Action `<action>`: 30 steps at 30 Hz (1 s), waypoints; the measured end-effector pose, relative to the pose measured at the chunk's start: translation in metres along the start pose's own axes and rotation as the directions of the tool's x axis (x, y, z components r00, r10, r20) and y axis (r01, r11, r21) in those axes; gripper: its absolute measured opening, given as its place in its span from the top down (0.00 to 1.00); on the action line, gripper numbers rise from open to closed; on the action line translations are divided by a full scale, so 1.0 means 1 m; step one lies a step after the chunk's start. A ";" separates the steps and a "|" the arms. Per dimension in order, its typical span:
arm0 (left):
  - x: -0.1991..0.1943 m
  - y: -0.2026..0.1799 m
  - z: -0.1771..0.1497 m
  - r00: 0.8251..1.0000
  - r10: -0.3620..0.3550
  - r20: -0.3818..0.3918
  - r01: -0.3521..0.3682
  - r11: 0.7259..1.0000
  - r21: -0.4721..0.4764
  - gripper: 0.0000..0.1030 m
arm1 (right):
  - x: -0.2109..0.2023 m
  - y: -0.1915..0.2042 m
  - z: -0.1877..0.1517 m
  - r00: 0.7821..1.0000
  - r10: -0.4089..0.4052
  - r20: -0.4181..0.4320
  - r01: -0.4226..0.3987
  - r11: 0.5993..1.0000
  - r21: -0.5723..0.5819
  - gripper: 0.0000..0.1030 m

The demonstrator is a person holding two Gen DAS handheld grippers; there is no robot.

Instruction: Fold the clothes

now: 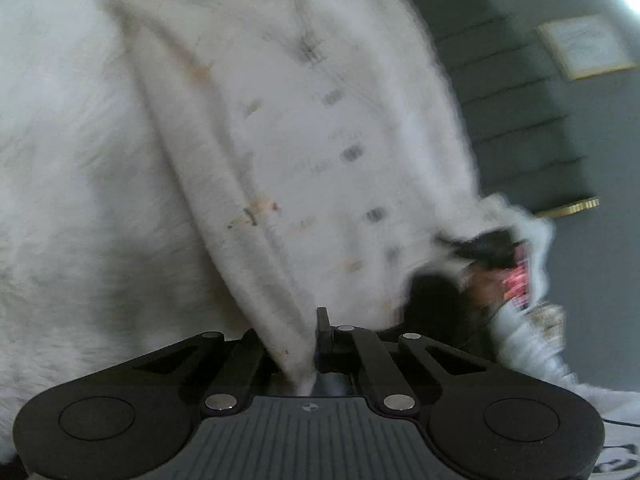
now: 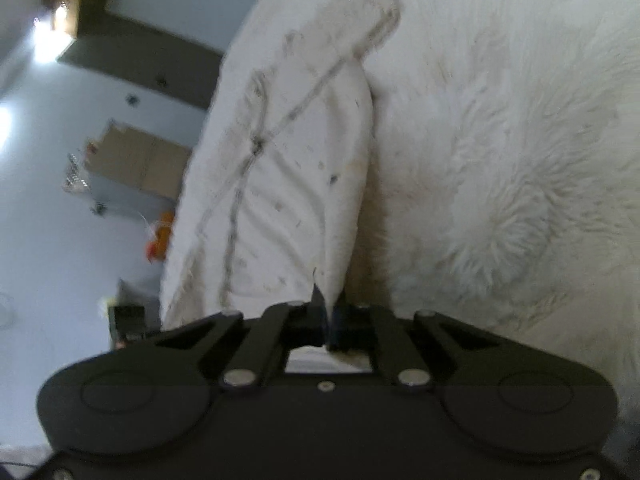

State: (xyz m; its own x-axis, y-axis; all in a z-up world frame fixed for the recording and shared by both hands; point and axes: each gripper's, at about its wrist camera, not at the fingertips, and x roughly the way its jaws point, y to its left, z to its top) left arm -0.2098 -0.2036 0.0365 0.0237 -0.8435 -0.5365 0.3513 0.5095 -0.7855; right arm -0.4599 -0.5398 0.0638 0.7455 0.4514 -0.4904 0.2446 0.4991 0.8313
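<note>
Nearest in the left wrist view, the left gripper (image 1: 314,340) has its 2 fingers drawn together on a narrow tail of the white garment (image 1: 304,152), which runs up and away from the pinch in a long, widening panel. Small grey and orange marks dot that panel, and a seam or hem runs along its left side. In the right wrist view the right gripper (image 2: 330,314) is likewise closed on a corner of the same cloth, with a thin point of fabric sticking up between the fingertips. From there the garment (image 2: 280,184) spreads away in soft wrinkles, crossed by dark stitched seams that meet near the middle.

Beyond the cloth lies a white furry cover (image 2: 500,184), long-piled and matted in swirls. The garment looks lifted clear of it at the gripped ends; whether its far edge rests on the pile cannot be told. At the right of the left view, past the panel's edge, the person's hand (image 1: 492,280) shows among bunched cloth, blurred. Farthest off are a grey wall and a framed picture (image 1: 588,46).

The cloth looks light, limp and thin. It will sag and twist between the 2 holds, and it may cling to the pile when laid down. Corners and stitched hems are the surest places to grip, since they are thicker and slip less than a single layer.
</note>
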 end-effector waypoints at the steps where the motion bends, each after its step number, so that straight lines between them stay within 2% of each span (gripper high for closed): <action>1: -0.008 -0.006 -0.002 0.999 -0.034 0.039 0.033 0.999 0.011 0.99 | -0.008 0.005 -0.003 0.999 0.022 0.033 -0.022 1.000 0.005 1.00; 4: -0.031 -0.021 -0.006 0.984 -0.117 0.137 0.110 0.992 0.053 0.99 | -0.023 0.022 -0.005 0.993 0.069 0.092 -0.067 0.998 -0.019 1.00; 14: -0.099 -0.060 -0.023 0.948 -0.164 0.273 0.120 0.978 0.169 1.00 | -0.079 0.090 -0.023 0.979 0.158 0.130 -0.131 0.972 -0.197 1.00; 18: -0.128 -0.074 -0.043 0.922 -0.197 0.333 0.139 0.972 0.192 1.00 | -0.111 0.106 -0.043 0.957 0.231 0.174 -0.187 0.953 -0.237 1.00; 20: -0.139 -0.077 -0.054 0.914 -0.194 0.357 0.131 0.972 0.194 0.99 | -0.123 0.109 -0.048 0.948 0.253 0.194 -0.203 0.948 -0.246 1.00; 22: -0.143 -0.079 -0.060 0.913 -0.177 0.369 0.113 0.975 0.190 0.99 | -0.128 0.109 -0.050 0.939 0.266 0.218 -0.211 0.946 -0.247 1.00; 26: -0.140 -0.073 -0.049 0.902 -0.154 0.403 0.096 0.982 0.160 0.99 | -0.126 0.103 -0.037 0.926 0.282 0.252 -0.223 0.946 -0.237 1.00; 30: -0.136 -0.058 -0.005 0.890 -0.124 0.438 0.072 0.989 0.133 0.99 | -0.100 0.102 -0.001 0.910 0.263 0.319 -0.194 0.953 -0.232 1.00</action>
State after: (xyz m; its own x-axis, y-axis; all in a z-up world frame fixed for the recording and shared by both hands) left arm -0.2377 -0.1171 0.1533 0.3878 -0.8884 -0.2455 0.4734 0.4205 -0.7740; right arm -0.5098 -0.5329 0.1972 0.9410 0.3062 -0.1440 -0.0556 0.5597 0.8268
